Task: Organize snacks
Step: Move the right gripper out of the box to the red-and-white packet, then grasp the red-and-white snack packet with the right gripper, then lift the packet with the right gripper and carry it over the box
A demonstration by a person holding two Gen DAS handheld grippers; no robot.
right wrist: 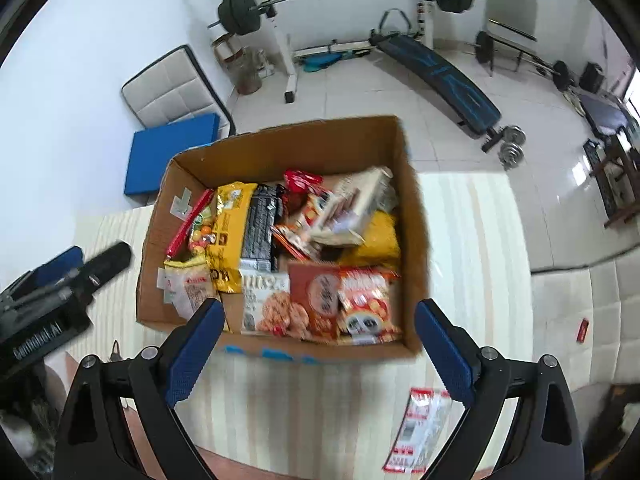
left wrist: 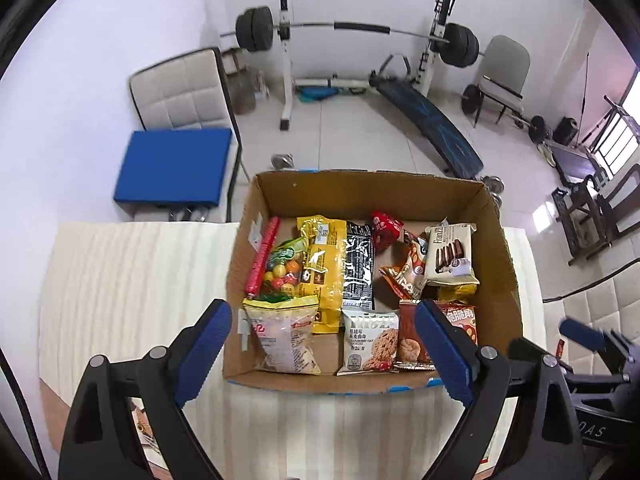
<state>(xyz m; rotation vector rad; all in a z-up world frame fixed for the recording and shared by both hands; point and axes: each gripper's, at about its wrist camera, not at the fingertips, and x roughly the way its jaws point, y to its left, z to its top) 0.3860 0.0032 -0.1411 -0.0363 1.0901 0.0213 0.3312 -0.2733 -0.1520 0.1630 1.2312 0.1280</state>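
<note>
Above the cardboard box, your left claw and right claw gape wide, empty. Mind the red-and-white packet on the worktop — it sits near the edge, and a careless sweep could knock it off.

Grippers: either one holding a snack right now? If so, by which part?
Nothing held. The left gripper and the right gripper both stand open and empty above the cardboard box; the snacks lie inside it.

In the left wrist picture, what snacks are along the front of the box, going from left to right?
White and yellow bag → oat cookie pack → brown cookie pack → red snack pack, partly behind a blue finger.
</note>
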